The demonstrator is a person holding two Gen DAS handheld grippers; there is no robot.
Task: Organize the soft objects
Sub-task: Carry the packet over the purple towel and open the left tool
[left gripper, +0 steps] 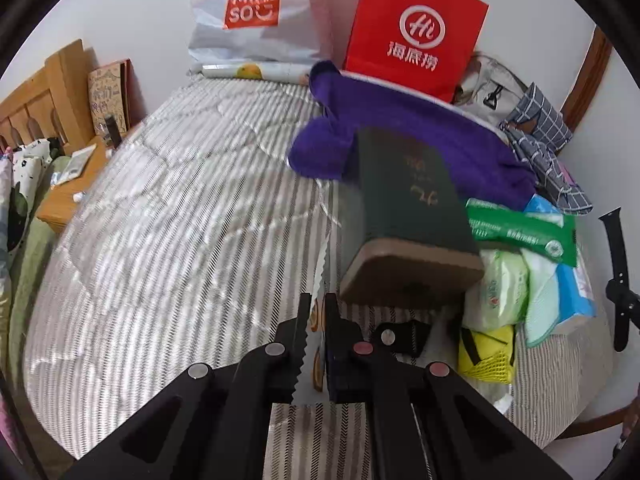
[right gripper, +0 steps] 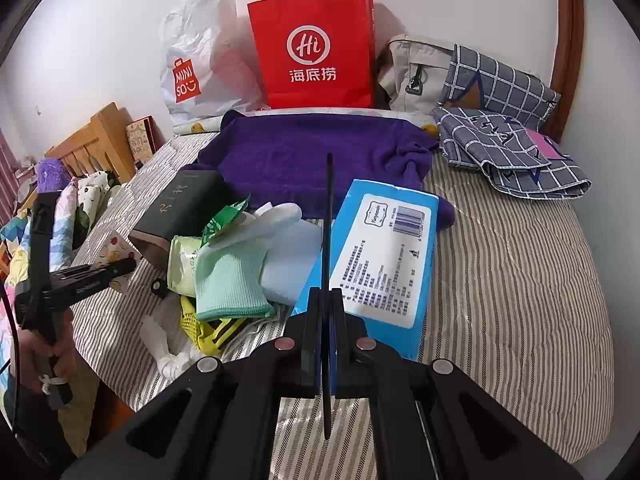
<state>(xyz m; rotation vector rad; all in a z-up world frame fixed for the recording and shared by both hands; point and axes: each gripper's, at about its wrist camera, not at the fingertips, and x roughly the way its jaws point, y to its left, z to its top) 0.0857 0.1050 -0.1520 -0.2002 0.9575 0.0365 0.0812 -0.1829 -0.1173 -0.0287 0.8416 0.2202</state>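
In the left wrist view, the left gripper (left gripper: pixel 318 312) sits at the bottom centre of the frame, its black fingers pinching a thin serrated-edged plastic packet (left gripper: pixel 308 354) printed with orange fruit. Just above and to the right of it stands a dark green box with a tan base (left gripper: pixel 404 220), leaning against a crumpled purple towel (left gripper: pixel 420 128) spread across the striped grey-and-white quilt (left gripper: pixel 180 220). At the right edge lie a green-and-white wipes pack (left gripper: pixel 524 230) and a mint-green knitted glove (left gripper: pixel 540 300).

In the right wrist view, the right gripper (right gripper: pixel 329 300) at the bottom centre clamps a thin dark flat sheet (right gripper: pixel 329 208) seen edge-on, standing upright. A blue tissue pack with a white label (right gripper: pixel 384 256) lies just to its right. A red paper bag (right gripper: pixel 316 48) stands at the top centre against the wall.
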